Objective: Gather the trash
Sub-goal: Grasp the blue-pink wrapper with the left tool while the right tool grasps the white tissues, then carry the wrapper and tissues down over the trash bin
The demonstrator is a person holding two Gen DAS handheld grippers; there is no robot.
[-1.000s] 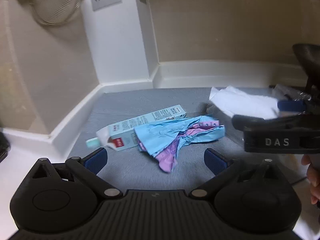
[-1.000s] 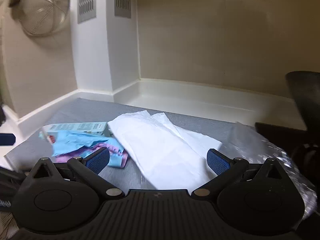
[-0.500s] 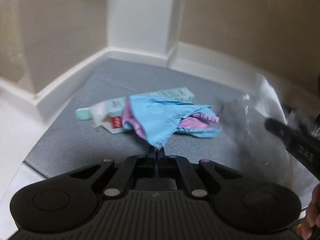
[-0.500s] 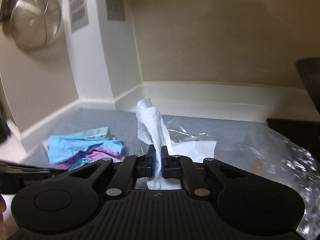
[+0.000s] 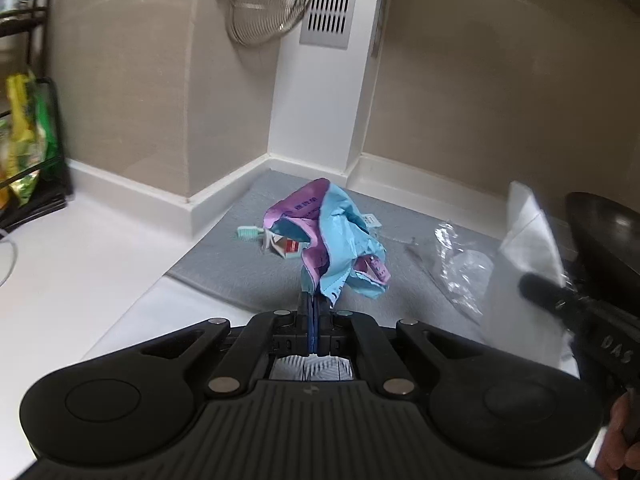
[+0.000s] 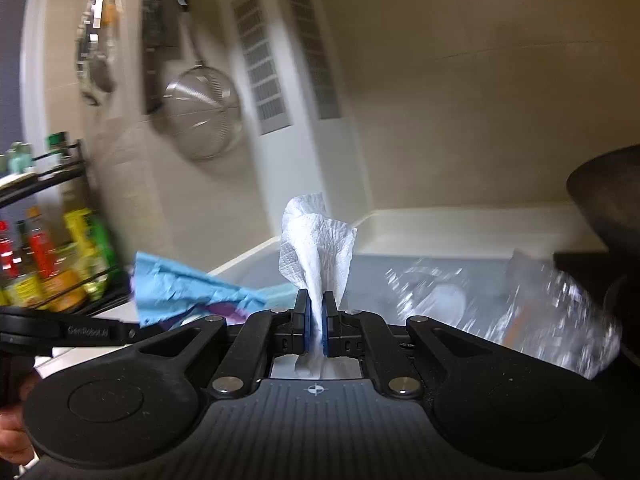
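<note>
The left gripper (image 5: 314, 300) is closed tight on one corner of a blue and purple wrapper (image 5: 334, 240). The wrapper sticks up from the jaws, crumpled and off the counter. It looks thin and very light, like crinkly paper or plastic film. It is soft and bends any way, so a pinch on a bunched edge should be enough. A small pinch could let it slip, or it could tear if it is pulled hard.

The right gripper (image 6: 316, 312) is closed on a white paper towel (image 6: 316, 232). The towel stands up from between the pads in a loose twist. It is soft and light too, and it rips easily, so holding a thick fold is safer than holding one thin layer.

Farther back, on the grey mat (image 5: 240, 264), lies a small box (image 5: 286, 246) with a mint green cap (image 5: 248, 233) just beside it. The box looks stiffer than the wrapper, and I think a grip across its narrow sides would hold it best.

To the right on the mat is a clear plastic bag (image 5: 460, 264). It is shiny and floppy, and probably slippery, so it is best to grab a scrunched part.

Behind it all, a metal strainer (image 5: 268, 4) hangs on the wall.
</note>
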